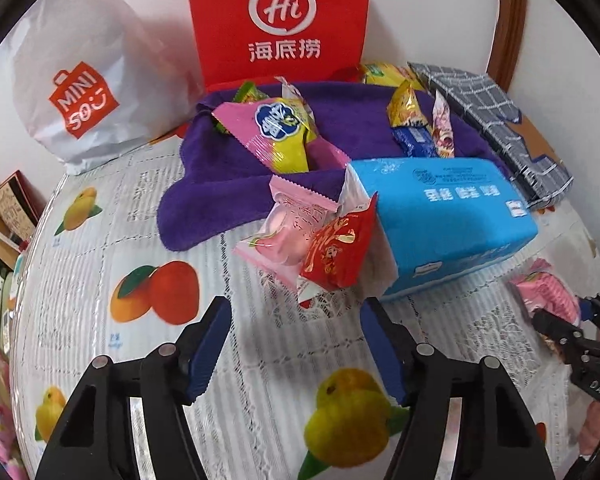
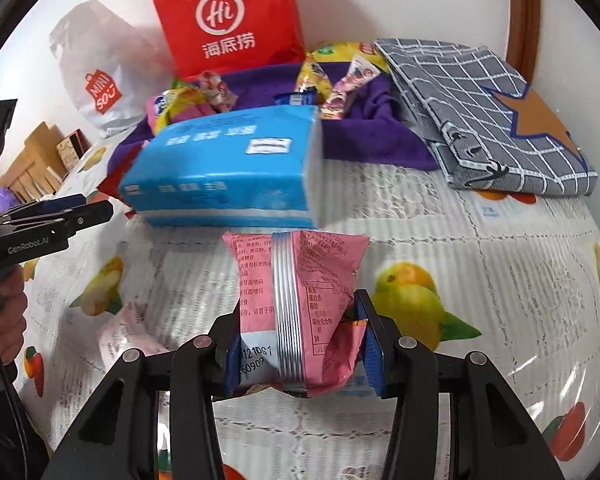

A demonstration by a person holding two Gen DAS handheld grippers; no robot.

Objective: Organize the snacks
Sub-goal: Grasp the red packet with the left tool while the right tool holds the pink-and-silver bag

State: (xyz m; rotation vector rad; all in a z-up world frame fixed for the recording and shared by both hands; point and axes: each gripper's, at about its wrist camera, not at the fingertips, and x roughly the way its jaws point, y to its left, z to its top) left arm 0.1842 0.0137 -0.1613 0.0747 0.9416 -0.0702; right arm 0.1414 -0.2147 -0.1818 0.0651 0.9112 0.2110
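My right gripper (image 2: pixel 300 344) is shut on a pink snack packet (image 2: pixel 300 300), held just above the fruit-print tablecloth (image 2: pixel 480 260) in front of a blue tissue pack (image 2: pixel 228 164). The packet also shows at the right in the left wrist view (image 1: pixel 548 300). My left gripper (image 1: pixel 296 344) is open and empty, a little short of a pink jelly packet (image 1: pixel 284 232) and a red candy packet (image 1: pixel 340 252) that lean on the tissue pack (image 1: pixel 440 216). Several more snacks (image 1: pixel 284 136) lie on a purple towel (image 1: pixel 220 184).
A red Hi bag (image 1: pixel 278 20) and a white Miniso bag (image 1: pixel 84 92) stand against the back wall. A folded grey checked cloth (image 2: pixel 484 112) lies at the back right. Boxes (image 2: pixel 40 152) sit beyond the table's left edge.
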